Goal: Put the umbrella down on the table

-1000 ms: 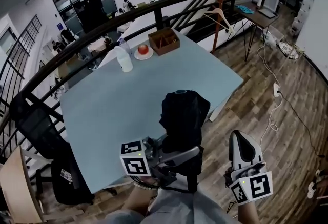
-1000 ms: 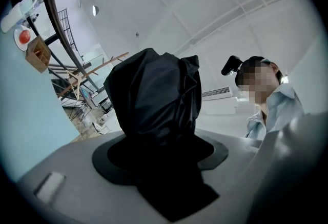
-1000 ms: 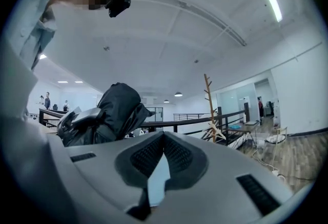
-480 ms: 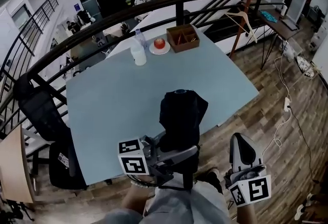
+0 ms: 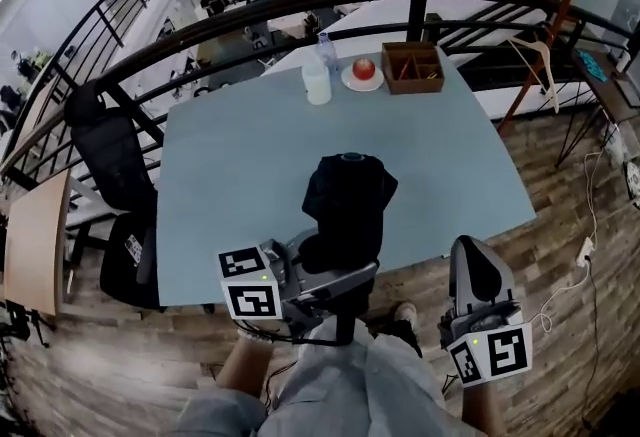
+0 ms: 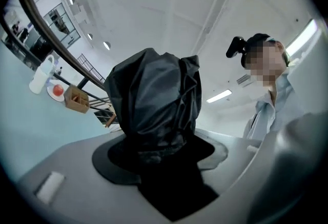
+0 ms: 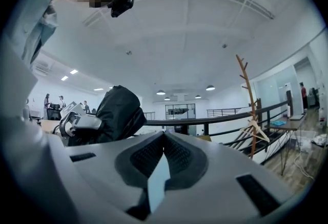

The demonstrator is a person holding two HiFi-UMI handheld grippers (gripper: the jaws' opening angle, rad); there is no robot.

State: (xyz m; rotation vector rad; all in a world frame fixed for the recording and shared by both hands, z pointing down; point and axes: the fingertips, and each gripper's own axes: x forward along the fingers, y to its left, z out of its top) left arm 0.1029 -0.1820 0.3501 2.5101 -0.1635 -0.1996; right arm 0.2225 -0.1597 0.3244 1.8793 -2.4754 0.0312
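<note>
A folded black umbrella [image 5: 345, 200] stands upright over the near edge of the light blue table [image 5: 230, 155]. My left gripper [image 5: 335, 287] is shut on its lower end. In the left gripper view the umbrella's bunched black cloth [image 6: 154, 105] rises straight out of the left gripper [image 6: 159, 166]. My right gripper [image 5: 476, 270] hangs off the table's near right side, above the wooden floor, shut with nothing in it. The right gripper view shows the right gripper [image 7: 164, 138] with its tips together, and the umbrella [image 7: 119, 110] off to the left.
At the table's far edge stand a clear bottle [image 5: 317, 80], an apple on a plate [image 5: 363, 70] and a wooden box [image 5: 412, 67]. A black office chair [image 5: 110, 165] is at the table's left. A dark railing [image 5: 250, 10] runs behind, and a coat stand [image 5: 545, 55] is at the right.
The head view has swung, so the table now sits more squarely ahead. Both grippers keep their poses, and the left one still holds the umbrella upright.
</note>
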